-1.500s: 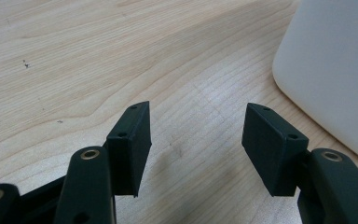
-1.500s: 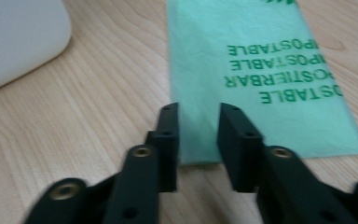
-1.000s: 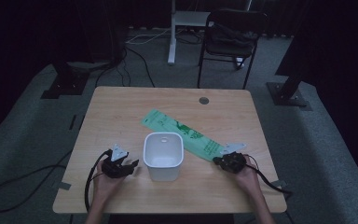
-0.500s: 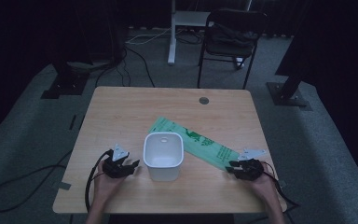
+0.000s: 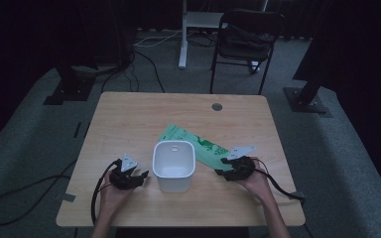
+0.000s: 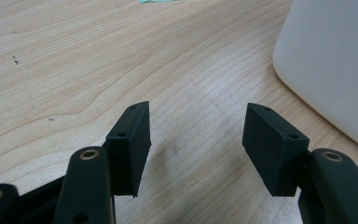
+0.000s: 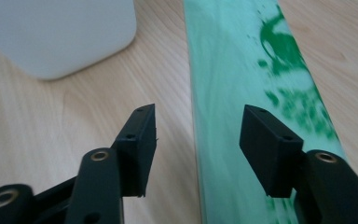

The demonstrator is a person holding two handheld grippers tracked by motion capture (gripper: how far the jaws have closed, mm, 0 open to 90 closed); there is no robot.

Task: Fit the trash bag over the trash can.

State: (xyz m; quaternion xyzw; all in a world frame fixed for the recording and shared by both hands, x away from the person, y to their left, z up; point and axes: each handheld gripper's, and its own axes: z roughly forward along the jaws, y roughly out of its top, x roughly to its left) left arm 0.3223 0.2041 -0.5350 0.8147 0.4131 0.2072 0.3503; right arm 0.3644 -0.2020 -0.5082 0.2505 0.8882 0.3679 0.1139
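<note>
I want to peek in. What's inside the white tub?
From above, the white tub looks empty: just pale walls and floor. Behind it lies the green bag, whose near edge the tub may cover.

High cam overhead; gripper cams close, prob. sharing white bin (image 5: 173,165).

A dim lab or studio: black curtains, stand bases (image 5: 68,92), floor cables (image 5: 144,49), lone wooden table (image 5: 129,119).

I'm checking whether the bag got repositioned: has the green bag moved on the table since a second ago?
Yes. The green bag has swung round; its right end now lies nearer the table's front edge, beside the white bin.
</note>
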